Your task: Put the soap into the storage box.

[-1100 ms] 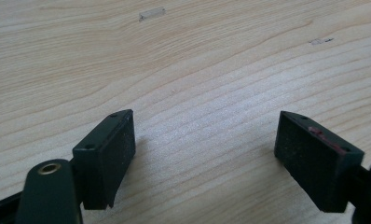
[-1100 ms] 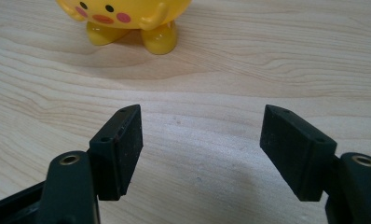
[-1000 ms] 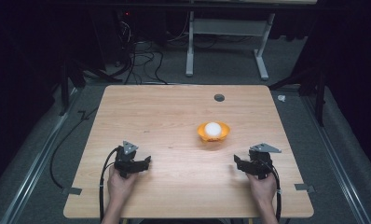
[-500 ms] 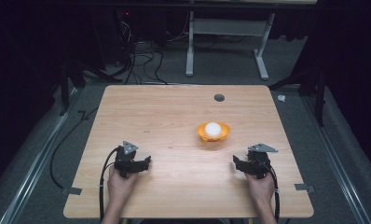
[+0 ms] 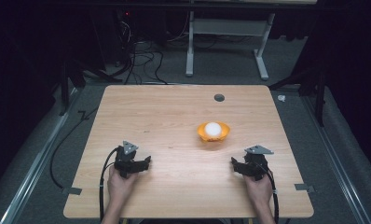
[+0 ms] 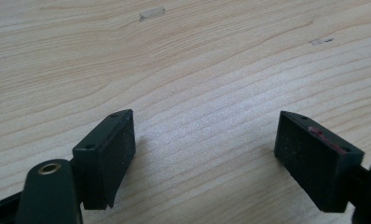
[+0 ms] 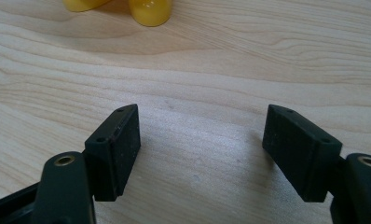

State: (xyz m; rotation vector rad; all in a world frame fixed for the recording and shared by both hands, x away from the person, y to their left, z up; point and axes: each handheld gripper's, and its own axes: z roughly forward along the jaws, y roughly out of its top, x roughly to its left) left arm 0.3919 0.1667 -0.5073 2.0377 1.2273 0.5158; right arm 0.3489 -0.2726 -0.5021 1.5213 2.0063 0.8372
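I see the bowl (image 5: 213,132) right of centre on the table (image 5: 165,112), a ball (image 5: 212,129) in it. My left gripper (image 5: 144,164) sits near-left, my right gripper (image 5: 235,165) near-right, just nearer than the bowl.

A: How are the hands placed?
B: Both low and well apart, the left gripper (image 5: 144,163) and right gripper (image 5: 234,164) pointing toward each other.
A: And the jaws?
B: Spread wide on both, holding nothing.

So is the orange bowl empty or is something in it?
Not empty. In the high view the orange bowl sits upright on the table with a white ball resting inside it, apart from both grippers.
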